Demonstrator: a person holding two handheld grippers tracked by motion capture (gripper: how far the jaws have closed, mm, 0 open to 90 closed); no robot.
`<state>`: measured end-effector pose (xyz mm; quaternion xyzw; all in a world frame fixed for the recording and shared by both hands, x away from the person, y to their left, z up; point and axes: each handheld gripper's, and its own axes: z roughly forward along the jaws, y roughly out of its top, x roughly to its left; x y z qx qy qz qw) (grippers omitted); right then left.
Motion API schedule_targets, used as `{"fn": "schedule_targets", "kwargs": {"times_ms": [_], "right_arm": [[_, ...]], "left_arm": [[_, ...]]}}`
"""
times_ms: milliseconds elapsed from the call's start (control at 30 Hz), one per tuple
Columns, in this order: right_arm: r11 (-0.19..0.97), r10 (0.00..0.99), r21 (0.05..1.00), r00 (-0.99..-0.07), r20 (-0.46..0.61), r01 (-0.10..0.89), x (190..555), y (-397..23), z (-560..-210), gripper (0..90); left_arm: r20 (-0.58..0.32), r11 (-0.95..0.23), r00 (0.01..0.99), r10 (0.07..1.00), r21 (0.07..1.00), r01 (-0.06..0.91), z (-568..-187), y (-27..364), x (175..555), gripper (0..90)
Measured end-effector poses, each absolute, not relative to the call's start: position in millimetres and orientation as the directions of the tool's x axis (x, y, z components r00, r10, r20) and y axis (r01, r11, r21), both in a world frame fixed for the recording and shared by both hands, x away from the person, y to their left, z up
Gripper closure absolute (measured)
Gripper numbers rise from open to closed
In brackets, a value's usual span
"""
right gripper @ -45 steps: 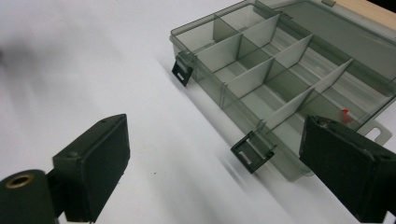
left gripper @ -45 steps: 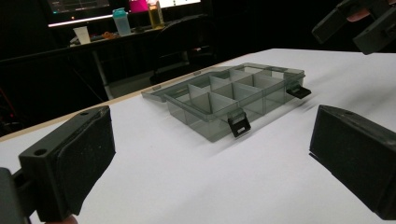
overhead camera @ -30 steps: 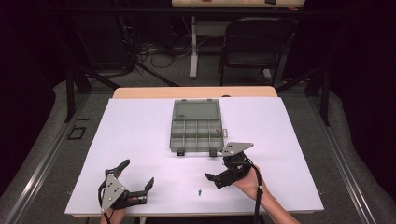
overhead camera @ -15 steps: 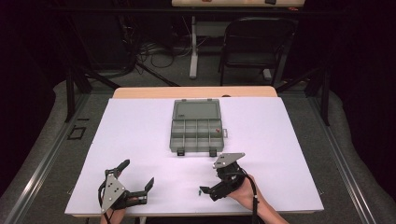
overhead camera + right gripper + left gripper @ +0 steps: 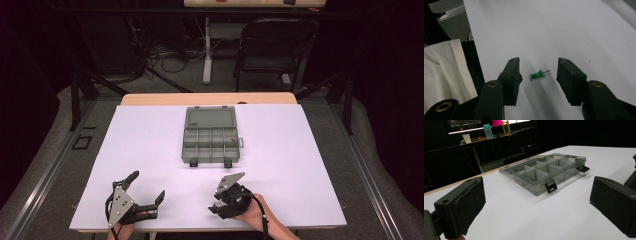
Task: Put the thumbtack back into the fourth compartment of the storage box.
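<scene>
Right gripper view shows the right claw (image 5: 539,80) half open, its jaws just closing around the small green plastic pushpin (image 5: 537,74) lying untouched on the smooth white worktop (image 5: 564,30), so centre the rubbery pads on its head, while farther off the left claw (image 5: 534,207) stands wide before the translucent grey divided box (image 5: 544,171).

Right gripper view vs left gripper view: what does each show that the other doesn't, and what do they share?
Right gripper view: a green pushpin lying on its side between the right gripper jaws, which have just been closing but do not touch it; white cloth at the left.
Left gripper view: the open compartment box, with the left gripper jaws spread wide.
Both: the white table surface.
</scene>
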<state>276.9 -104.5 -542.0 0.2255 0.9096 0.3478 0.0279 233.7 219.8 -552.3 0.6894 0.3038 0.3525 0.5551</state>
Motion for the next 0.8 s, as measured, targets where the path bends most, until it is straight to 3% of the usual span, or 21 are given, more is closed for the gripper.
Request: {"fn": "schedule_targets", "kwargs": {"times_ms": [367, 733, 800], "right_arm": [[0.695, 0.422, 0.62, -0.905, 0.06, 0.366, 278.5, -96.6, -549.5, 75.9], [0.701, 0.396, 0.63, -0.917, 0.045, 0.334, 291.8, -109.2, -548.1, 72.4], [0.708, 0.385, 0.625, -0.922, 0.049, 0.329, 292.7, -109.8, -548.9, 68.0]], "left_arm": [[0.15, -0.198, 0.568, 0.809, 0.98, 0.024, -552.1, 219.5, 233.6, 0.0], [0.151, -0.199, 0.568, 0.809, 0.98, 0.023, -552.0, 219.8, 233.8, 0.0], [0.152, -0.2, 0.567, 0.81, 0.98, 0.023, -551.9, 219.8, 233.5, 0.0]]}}
